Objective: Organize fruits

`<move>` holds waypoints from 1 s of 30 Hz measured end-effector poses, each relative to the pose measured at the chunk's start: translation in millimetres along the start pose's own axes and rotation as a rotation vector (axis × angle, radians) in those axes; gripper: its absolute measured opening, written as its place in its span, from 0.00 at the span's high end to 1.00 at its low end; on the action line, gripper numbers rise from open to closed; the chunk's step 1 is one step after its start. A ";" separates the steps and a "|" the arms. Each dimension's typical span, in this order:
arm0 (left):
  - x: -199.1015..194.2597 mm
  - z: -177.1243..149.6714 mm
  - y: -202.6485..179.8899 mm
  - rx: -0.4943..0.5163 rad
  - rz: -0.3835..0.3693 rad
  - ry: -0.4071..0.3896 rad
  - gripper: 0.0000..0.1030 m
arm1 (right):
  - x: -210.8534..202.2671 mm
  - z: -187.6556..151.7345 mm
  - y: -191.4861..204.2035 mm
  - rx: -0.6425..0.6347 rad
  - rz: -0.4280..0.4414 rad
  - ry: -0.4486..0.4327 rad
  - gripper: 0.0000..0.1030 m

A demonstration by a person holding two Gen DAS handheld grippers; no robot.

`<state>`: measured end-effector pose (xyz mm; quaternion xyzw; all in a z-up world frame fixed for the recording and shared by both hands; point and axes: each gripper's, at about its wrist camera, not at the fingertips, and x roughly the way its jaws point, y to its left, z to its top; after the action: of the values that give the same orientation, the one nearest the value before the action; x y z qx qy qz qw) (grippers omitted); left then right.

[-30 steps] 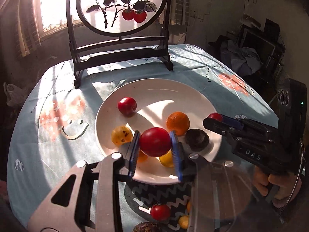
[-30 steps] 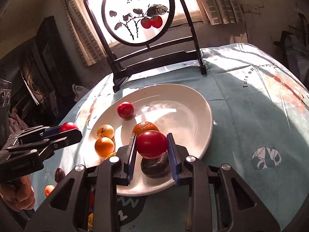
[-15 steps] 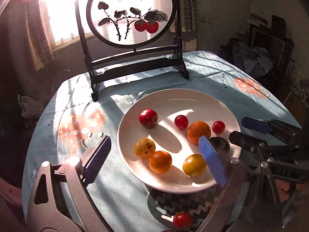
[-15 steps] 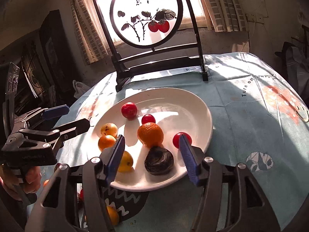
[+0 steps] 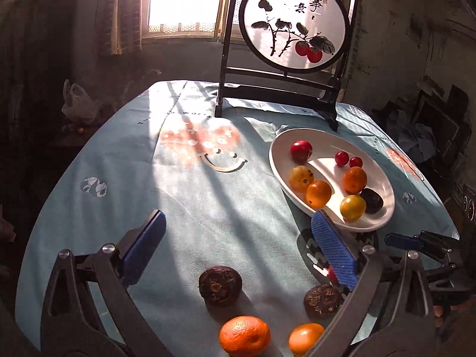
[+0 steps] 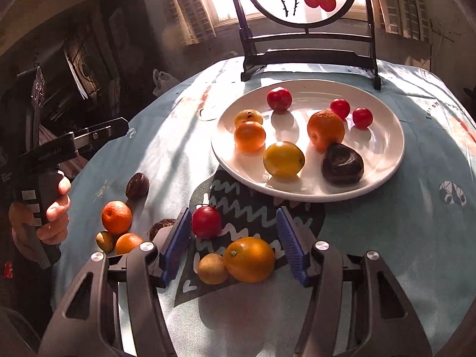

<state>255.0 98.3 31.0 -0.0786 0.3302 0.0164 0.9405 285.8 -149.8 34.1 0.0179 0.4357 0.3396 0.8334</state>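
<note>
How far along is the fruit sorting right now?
Eight fruits already sit on the white plate. Both tongs, left and right, hold nothing; the left's jaws are opening. Loose fruit remains on the cloth, including a red tomato and a dark fruit.

A round table under a pale blue printed cloth (image 6: 386,238) carries a white plate (image 6: 389,160) toward twelve o'clock and a dark framed screen stand (image 6: 309,56) beyond it. Loose on the cloth: a red tomato (image 6: 206,222), an orange fruit (image 6: 249,258) and small yellow one (image 6: 212,268) at six; mandarins (image 6: 116,217) and dark wrinkled fruits (image 6: 137,185) toward eight
</note>
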 end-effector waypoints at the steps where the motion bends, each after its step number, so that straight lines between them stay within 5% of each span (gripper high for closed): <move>1: 0.1 -0.9 5.0 -0.028 0.011 -0.005 0.03 | 2.5 -1.2 -0.4 -0.001 -0.003 0.010 0.42; 6: 5.0 -4.4 19.2 -0.094 0.058 -0.013 0.03 | 8.2 -3.2 -7.3 0.014 -0.022 0.023 0.46; 8: 10.9 -6.2 20.0 -0.092 0.049 -0.001 0.03 | 11.8 -4.8 -12.0 0.024 -0.034 0.041 0.57; 17: 29.7 -13.7 32.5 -0.113 -0.028 0.011 0.03 | 23.7 -10.2 -21.3 0.118 0.081 0.131 0.58; 24: 54.7 -19.1 59.6 -0.268 -0.033 0.177 0.03 | 17.2 -15.7 -20.4 0.147 0.079 0.162 0.59; 30: -14.6 -11.1 57.4 -0.215 -0.108 0.020 0.03 | -36.7 -11.9 -9.7 0.121 -0.015 -0.054 0.59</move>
<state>232.0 153.5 23.7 -0.1967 0.3314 0.0000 0.9227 268.1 -181.8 49.8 0.0742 0.4331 0.3055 0.8447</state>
